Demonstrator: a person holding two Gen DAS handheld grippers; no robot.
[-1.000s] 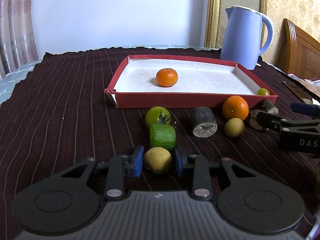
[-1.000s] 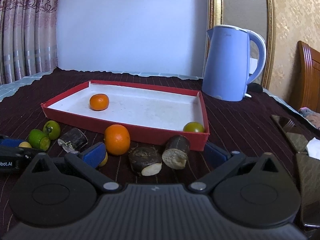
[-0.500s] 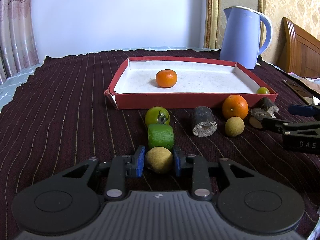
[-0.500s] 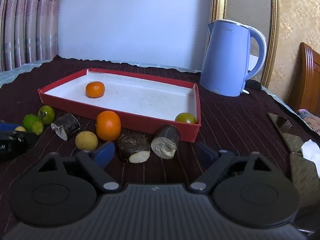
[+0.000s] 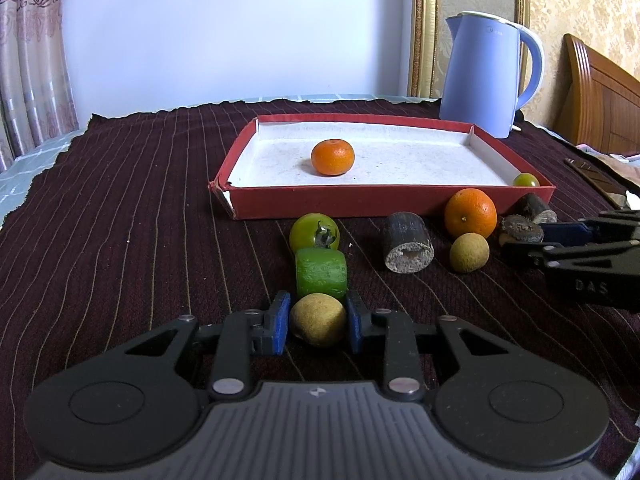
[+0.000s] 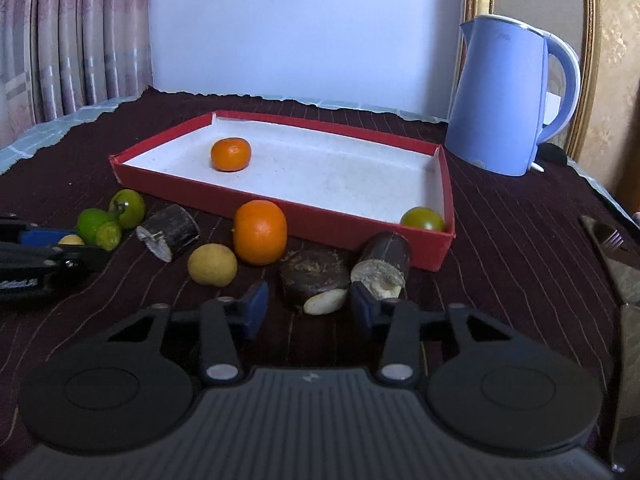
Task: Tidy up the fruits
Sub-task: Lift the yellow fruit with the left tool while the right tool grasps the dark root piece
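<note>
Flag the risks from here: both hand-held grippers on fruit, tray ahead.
1. The left hand-held gripper pinches a round longan touching the green piece; lifting may nudge that piece.
2. The right hand-held gripper is closing beside a dark stub that sits ahead of its pads; it may clip or miss it.

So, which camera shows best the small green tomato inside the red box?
The right wrist view: the green tomato sits in the near right corner of the red box, nearly whole above the front wall. In the left wrist view the tomato is smaller, far right, and that wall hides its lower part.
</note>
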